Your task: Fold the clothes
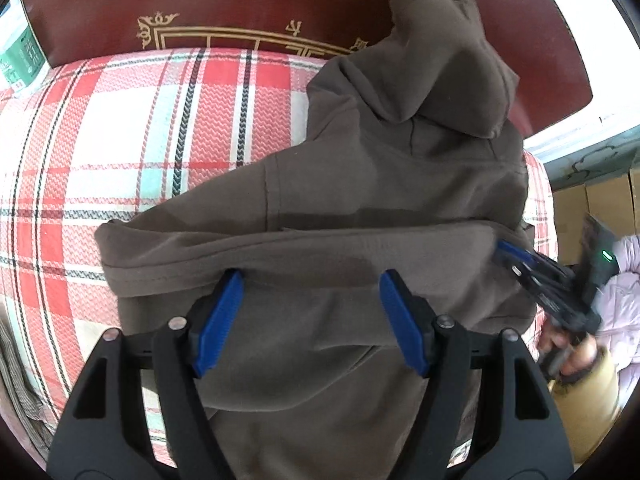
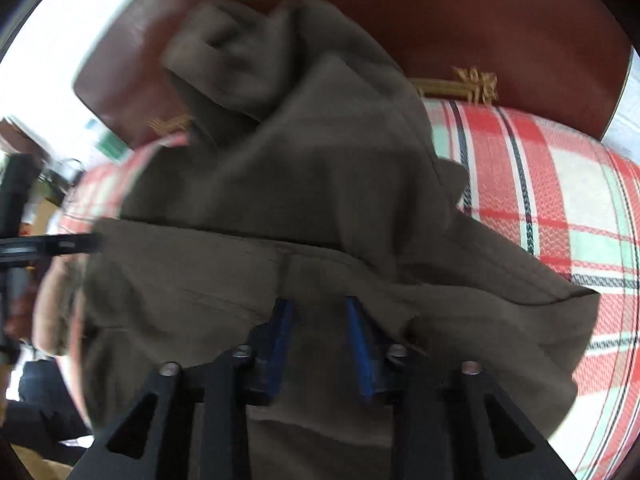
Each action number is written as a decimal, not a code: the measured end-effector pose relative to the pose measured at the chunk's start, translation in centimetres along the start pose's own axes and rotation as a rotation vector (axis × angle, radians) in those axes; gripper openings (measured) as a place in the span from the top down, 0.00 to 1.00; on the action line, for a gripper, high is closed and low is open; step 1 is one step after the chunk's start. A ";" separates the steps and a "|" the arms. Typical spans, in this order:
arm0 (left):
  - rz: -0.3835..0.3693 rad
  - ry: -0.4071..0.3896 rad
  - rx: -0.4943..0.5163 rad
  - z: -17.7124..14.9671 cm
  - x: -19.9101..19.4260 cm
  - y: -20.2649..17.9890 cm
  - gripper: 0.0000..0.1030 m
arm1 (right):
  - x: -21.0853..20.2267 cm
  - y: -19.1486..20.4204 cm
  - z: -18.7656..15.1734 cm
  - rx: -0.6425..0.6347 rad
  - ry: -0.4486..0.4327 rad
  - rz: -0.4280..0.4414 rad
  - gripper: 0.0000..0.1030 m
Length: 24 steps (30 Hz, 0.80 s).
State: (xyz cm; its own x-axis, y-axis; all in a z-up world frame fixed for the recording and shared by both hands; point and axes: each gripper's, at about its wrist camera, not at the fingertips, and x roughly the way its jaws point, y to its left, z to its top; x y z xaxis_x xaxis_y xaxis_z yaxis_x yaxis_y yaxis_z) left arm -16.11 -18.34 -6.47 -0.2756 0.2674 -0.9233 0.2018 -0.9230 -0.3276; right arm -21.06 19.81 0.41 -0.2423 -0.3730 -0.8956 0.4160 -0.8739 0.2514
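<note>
A brown hooded sweatshirt point(image 1: 380, 200) lies partly folded on a red, white and green plaid bed cover point(image 1: 140, 132). Its hood rests against the dark red headboard point(image 1: 200, 4). My left gripper point(image 1: 310, 284) is open just above a folded band of the sweatshirt, its blue pads point(image 1: 224, 312) spread wide with nothing between them. My right gripper point(image 1: 520, 264) shows at the sweatshirt's right edge. In the right wrist view the right gripper point(image 2: 320, 308) stands over the sweatshirt point(image 2: 300, 180), jaws partly open; cloth lies between and under the blue pads point(image 2: 282, 332). That view is blurred.
The headboard has gold ornament point(image 1: 240, 36). A green and white box point(image 1: 20, 56) sits at the far left. Cardboard boxes point(image 1: 592, 208) and a pale pink garment point(image 1: 624, 300) lie to the right of the bed. The plaid cover point(image 2: 540, 200) extends to the right.
</note>
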 end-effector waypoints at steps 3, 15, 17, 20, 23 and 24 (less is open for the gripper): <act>0.025 0.011 0.000 0.1 0.4 0.5 0.30 | 1.2 -0.1 0.4 -0.046 -0.001 -0.038 0.84; -0.066 -0.081 -0.085 0.0 -1.9 2.2 0.30 | -6.0 2.8 1.9 -0.148 -0.054 -0.019 0.61; -0.077 -0.107 -0.098 0.3 -2.6 2.3 0.30 | -7.3 4.4 3.8 -0.194 -0.107 -0.010 0.54; -0.092 -0.133 -0.106 0.8 -3.3 2.0 0.30 | -7.0 7.3 7.2 -0.285 -0.170 -0.042 0.35; -0.111 -0.149 -0.101 0.7 -4.0 1.5 0.30 | -4.6 10.1 10.5 -0.371 -0.160 -0.059 0.34; -0.120 -0.149 -0.097 0.7 -4.2 1.4 0.30 | -3.8 10.8 11.3 -0.397 -0.149 -0.062 0.34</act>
State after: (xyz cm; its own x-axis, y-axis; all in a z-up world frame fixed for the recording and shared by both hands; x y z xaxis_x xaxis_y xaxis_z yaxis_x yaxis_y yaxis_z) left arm -15.32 -20.93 -2.92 -0.4372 0.3232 -0.8393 0.2471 -0.8541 -0.4577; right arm -25.53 8.25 10.63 -0.3894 -0.3901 -0.8344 0.6945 -0.7194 0.0122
